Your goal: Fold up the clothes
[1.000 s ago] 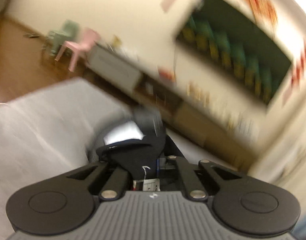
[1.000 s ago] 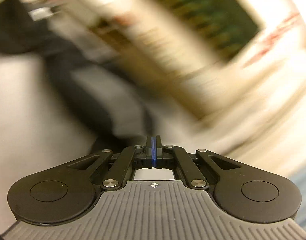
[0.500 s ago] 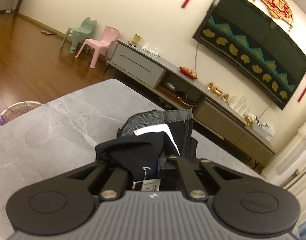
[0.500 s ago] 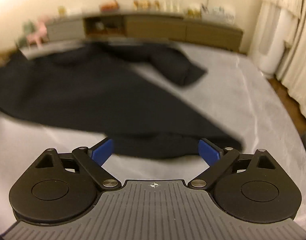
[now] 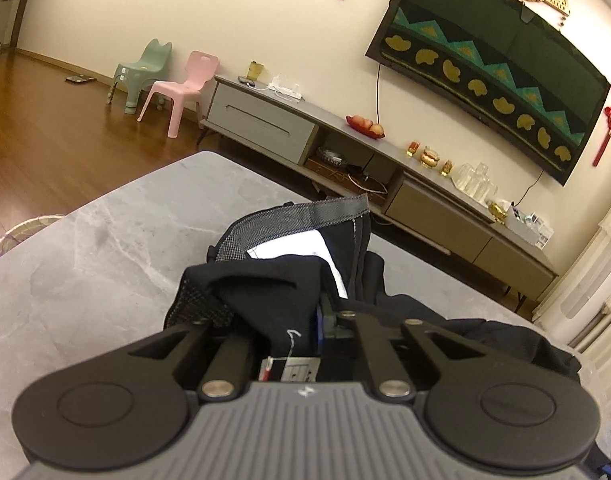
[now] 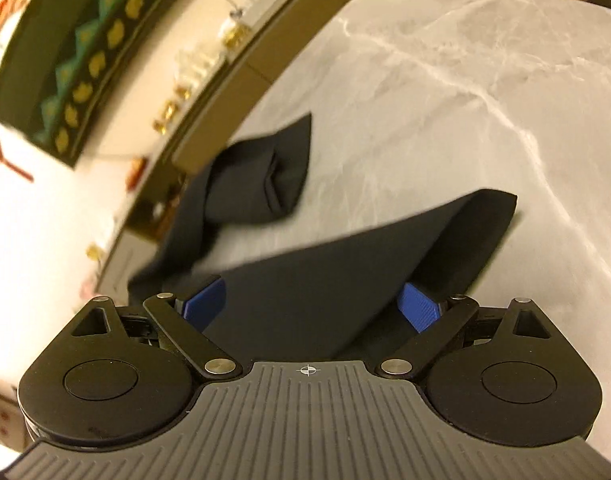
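Black garment (image 5: 265, 292), with mesh lining and a white inner panel showing at its bunched upper edge, is lifted at one end and lies spread on the grey marble table (image 5: 85, 240) at the other. Left claw (image 5: 301, 320) is closed on the bunched fabric near a small sewn-in tag; cloth fills the gap between the fingers and drapes over them. In the right wrist view the same black garment (image 6: 305, 280) runs across the table (image 6: 465, 80) in two long lobes, probably sleeves or legs, one twisted and lying toward the far edge, the other ending in a squared hem near the middle. Right claw (image 6: 311, 304) is spread wide, blue pads (image 6: 419, 306) well apart, hovering just over the nearer lobe with nothing between them. That view is blurred at the edges, so contact with the cloth cannot be settled. Not folded: garment is crumpled at the left grip and loosely splayed elsewhere. Risks, as judged: the left grip holds a thick wad, so layers could slip out unevenly under pull; the twisted far lobe could get trapped in a fold; the far lobe lies near the table edge and could slide off if dragged; the right claw could pinch a single layer only.
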`<state>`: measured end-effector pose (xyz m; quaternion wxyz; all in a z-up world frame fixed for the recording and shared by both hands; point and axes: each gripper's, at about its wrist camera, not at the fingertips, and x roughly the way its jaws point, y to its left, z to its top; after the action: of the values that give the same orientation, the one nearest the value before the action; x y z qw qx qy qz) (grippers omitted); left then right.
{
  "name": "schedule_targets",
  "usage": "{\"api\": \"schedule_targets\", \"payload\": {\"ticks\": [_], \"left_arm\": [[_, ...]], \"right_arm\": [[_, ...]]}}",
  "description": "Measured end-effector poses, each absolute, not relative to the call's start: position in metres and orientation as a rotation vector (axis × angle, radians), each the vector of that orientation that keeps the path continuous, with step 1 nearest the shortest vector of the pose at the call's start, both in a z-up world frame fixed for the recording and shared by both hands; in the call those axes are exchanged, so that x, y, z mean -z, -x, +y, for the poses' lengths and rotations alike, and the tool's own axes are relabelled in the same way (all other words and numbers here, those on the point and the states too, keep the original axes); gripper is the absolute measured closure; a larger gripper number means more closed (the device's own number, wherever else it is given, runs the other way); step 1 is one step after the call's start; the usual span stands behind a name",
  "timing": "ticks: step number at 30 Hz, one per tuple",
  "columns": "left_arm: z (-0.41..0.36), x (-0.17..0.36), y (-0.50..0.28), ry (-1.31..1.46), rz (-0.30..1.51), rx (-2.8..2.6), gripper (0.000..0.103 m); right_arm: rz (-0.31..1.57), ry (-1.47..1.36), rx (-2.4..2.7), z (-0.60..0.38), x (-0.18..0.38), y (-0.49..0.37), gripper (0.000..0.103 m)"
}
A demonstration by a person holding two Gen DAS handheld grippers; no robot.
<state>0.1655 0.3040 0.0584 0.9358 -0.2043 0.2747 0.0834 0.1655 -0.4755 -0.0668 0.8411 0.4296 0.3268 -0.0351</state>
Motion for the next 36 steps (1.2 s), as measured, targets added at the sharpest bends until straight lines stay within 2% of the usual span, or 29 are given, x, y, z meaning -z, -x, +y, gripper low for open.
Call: {"api": "schedule_targets", "payload": {"ticks": [1, 2, 3, 4, 5, 10, 18, 21, 22, 23, 25, 27, 30, 32, 36], "left_arm": [[0.301, -0.057, -0.167, 0.407, 0.568, -0.17, 0.095], [0.298, -0.057, -0.169, 0.394, 0.571, -0.171, 0.095], [0.295, -0.056, -0.171, 0.38, 0.574, -0.173, 0.095], [0.292, -0.056, -0.173, 0.366, 0.577, -0.175, 0.095], [0.289, -0.055, -0.175, 0.352, 0.579, -0.176, 0.095], [0.288, -0.07, -0.172, 0.378, 0.474, -0.127, 0.096], [0.26, -0.059, -0.165, 0.203, 0.599, 0.042, 0.095], [0.259, -0.058, -0.156, 0.204, 0.625, 0.191, 0.093], [0.259, -0.057, -0.152, 0.203, 0.634, 0.245, 0.087], [0.256, -0.057, -0.146, 0.187, 0.637, 0.291, 0.079], [0.25, -0.057, -0.131, 0.129, 0.617, 0.351, 0.073], [0.258, -0.061, -0.119, 0.11, 0.566, 0.322, 0.065], [0.298, -0.065, -0.112, 0.251, 0.508, 0.208, 0.045], [0.335, -0.061, -0.11, 0.427, 0.491, 0.093, 0.028], [0.394, -0.035, -0.112, 0.777, 0.526, -0.1, 0.026]], "right_arm": [[0.649, -0.875, 0.071, -0.474, 0.058, -0.165, 0.016], [0.602, -0.833, 0.067, -0.472, 0.047, -0.164, 0.04], [0.554, -0.791, 0.063, -0.469, 0.036, -0.163, 0.059], [0.506, -0.749, 0.06, -0.467, 0.025, -0.161, 0.102], [0.459, -0.706, 0.056, -0.464, 0.014, -0.16, 0.103], [0.224, -0.492, 0.037, -0.453, -0.041, -0.152, 0.103], [0.545, -0.978, 0.236, -0.522, 0.031, -0.102, 0.103], [0.641, -1.168, 0.298, -0.546, 0.058, -0.087, 0.092], [0.639, -1.148, 0.339, -0.547, 0.056, -0.087, 0.075], [0.619, -1.074, 0.39, -0.543, 0.046, -0.086, 0.049], [0.547, -0.896, 0.475, -0.527, 0.023, -0.082, 0.031], [0.486, -0.682, 0.553, -0.503, 0.0, -0.08, 0.027], [0.434, -0.431, 0.502, -0.457, -0.021, -0.094, 0.026], [0.413, -0.293, 0.425, -0.421, -0.028, -0.103, 0.02], [0.435, -0.122, 0.222, -0.323, -0.031, -0.118, 0.02]]}}
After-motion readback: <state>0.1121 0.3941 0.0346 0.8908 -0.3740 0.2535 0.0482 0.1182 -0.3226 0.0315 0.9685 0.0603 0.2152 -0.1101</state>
